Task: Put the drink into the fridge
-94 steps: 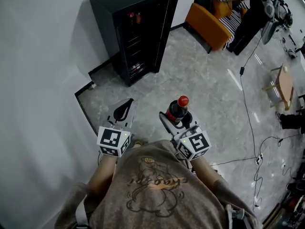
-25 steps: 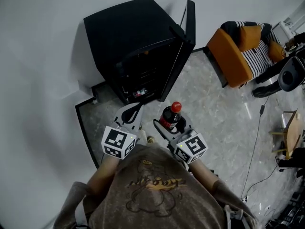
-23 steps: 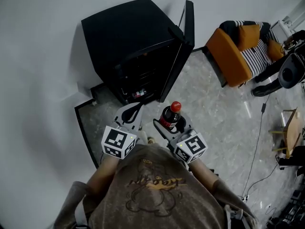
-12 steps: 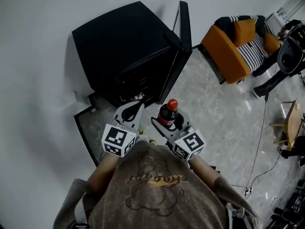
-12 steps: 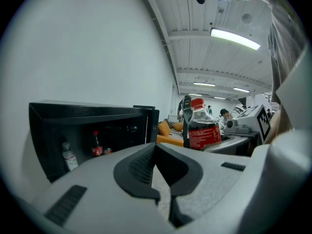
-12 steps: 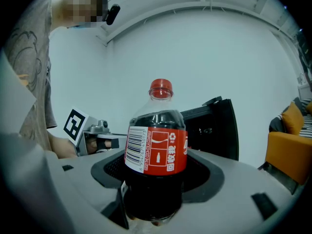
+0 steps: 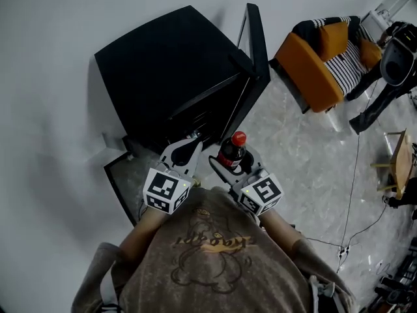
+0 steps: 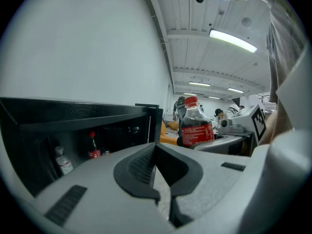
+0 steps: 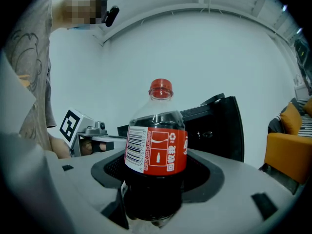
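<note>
My right hand-held gripper is clamped on the drink, which stands upright, gripped low on its body below the red label. Filled to the shoulder with dark cola, it should be weighty and top-heavy, the plastic smooth, so I judge a firm hold wise. My left hand-held gripper is closed, empty. The fridge stands open at 11 o'clock

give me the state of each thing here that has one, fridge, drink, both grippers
fridge door: open.
cola bottle: upright, red cap on, held outside the fridge.
right gripper: fingers shut on the cola bottle.
left gripper: fingers together, nothing between them.
red-capped bottle: standing upright inside the fridge.
clear bottle: standing upright inside the fridge, beside the red-capped one.
</note>
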`<action>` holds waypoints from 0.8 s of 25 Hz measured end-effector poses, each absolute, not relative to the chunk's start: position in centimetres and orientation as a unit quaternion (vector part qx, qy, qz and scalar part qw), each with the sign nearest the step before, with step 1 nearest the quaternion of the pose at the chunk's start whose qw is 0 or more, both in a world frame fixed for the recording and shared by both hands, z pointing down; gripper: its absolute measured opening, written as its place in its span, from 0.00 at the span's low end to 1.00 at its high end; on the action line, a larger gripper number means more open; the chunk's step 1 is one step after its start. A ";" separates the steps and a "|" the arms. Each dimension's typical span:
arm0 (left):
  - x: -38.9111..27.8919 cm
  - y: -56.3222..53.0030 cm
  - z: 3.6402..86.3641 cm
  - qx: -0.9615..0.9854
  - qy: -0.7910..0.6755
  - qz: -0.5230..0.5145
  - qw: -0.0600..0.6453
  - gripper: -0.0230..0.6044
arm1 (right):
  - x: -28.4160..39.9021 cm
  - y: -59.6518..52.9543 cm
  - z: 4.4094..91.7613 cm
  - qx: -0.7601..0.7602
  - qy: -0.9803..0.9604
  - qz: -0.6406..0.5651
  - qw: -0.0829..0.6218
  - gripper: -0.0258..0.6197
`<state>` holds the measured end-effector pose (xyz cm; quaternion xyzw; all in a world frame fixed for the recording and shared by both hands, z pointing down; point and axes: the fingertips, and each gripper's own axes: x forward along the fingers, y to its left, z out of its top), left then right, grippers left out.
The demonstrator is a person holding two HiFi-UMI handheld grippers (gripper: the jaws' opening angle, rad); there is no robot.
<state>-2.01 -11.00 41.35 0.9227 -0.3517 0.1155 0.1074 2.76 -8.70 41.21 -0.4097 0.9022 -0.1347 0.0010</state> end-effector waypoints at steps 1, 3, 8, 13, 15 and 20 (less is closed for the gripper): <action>-2.0 -11.3 41.3 0.923 -0.350 0.116 0.107 0.04 | 2.7 -9.0 41.3 -0.410 0.902 -0.136 0.001 0.53; -2.1 -11.8 41.3 0.923 -0.349 0.118 0.108 0.04 | 2.6 -9.6 41.5 -0.408 0.902 -0.140 -0.001 0.53; -1.8 -12.9 41.3 0.920 -0.355 0.121 0.111 0.04 | 3.1 -11.2 41.5 -0.398 0.907 -0.135 -0.005 0.53; -1.1 -13.6 41.0 0.917 -0.364 0.115 0.116 0.04 | 3.8 -12.8 41.0 -0.384 0.914 -0.128 -0.006 0.53; -0.9 -14.0 40.9 0.915 -0.368 0.113 0.119 0.04 | 3.9 -13.4 41.0 -0.378 0.917 -0.126 -0.006 0.53; -0.7 -14.6 40.8 0.912 -0.377 0.111 0.123 0.04 | 3.7 -14.6 42.3 -0.366 0.921 -0.130 -0.012 0.53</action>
